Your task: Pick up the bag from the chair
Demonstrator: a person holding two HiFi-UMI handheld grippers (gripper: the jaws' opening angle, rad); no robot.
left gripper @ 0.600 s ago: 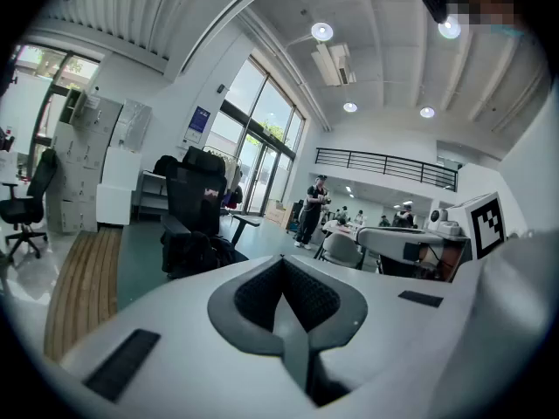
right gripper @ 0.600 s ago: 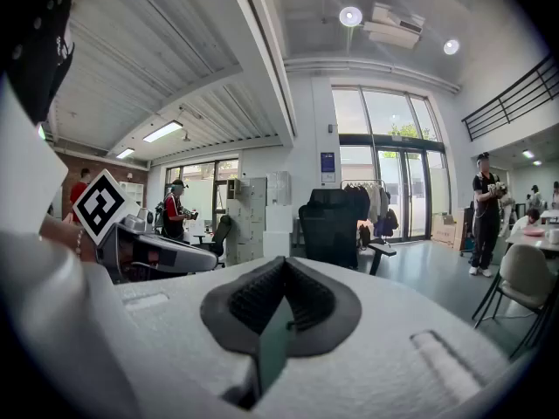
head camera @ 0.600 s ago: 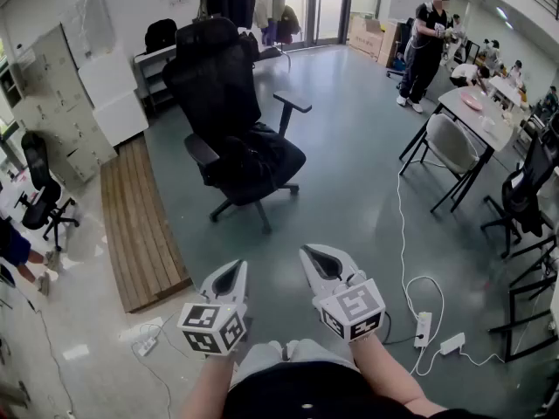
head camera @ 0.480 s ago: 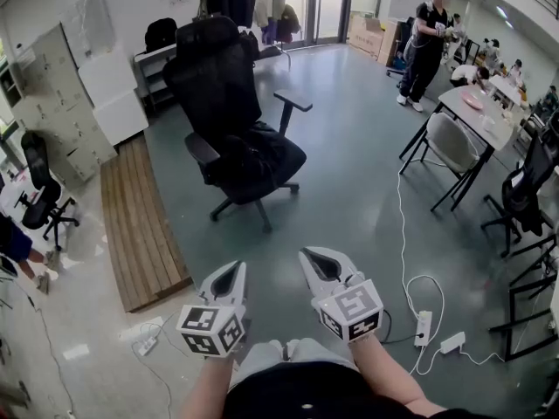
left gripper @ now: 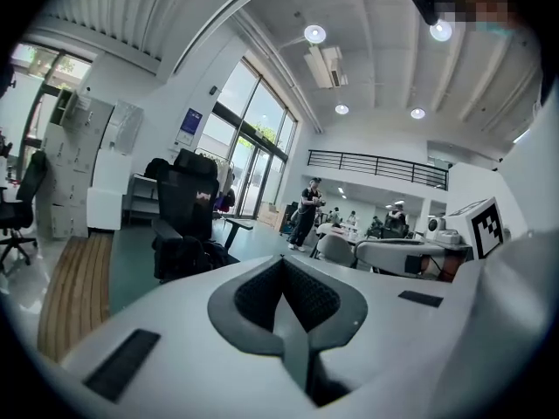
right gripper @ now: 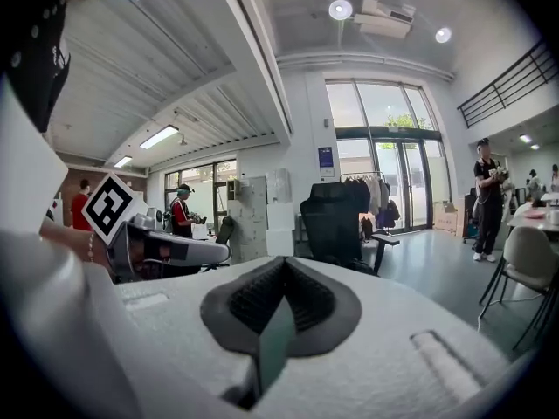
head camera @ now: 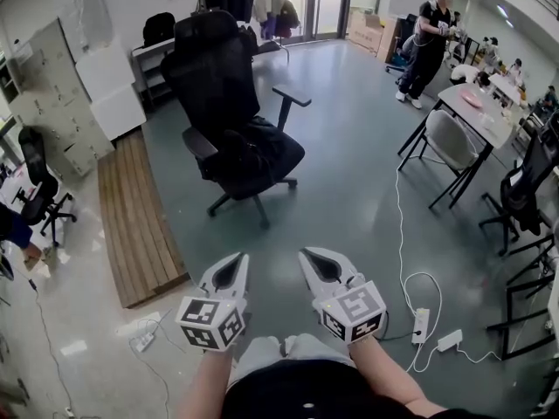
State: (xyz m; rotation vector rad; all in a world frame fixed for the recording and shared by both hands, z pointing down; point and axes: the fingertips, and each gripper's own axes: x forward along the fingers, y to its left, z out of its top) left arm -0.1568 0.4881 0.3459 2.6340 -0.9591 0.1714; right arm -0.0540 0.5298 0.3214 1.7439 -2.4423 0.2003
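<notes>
With jaws pressed together and empty, the left gripper (head camera: 234, 264) and right gripper (head camera: 311, 258) are held well short of what seems a black bag (head camera: 266, 151) on the chair (head camera: 210, 68), easily rolled away if nudged.

Grey-green floor (head camera: 349, 147); wooden platform (head camera: 131, 225) left; glass doors (head camera: 319, 7) far; ceiling lights (left gripper: 314, 33) on.

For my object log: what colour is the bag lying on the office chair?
Black; the bag blends with the black chair. Head view shows it best.
</notes>
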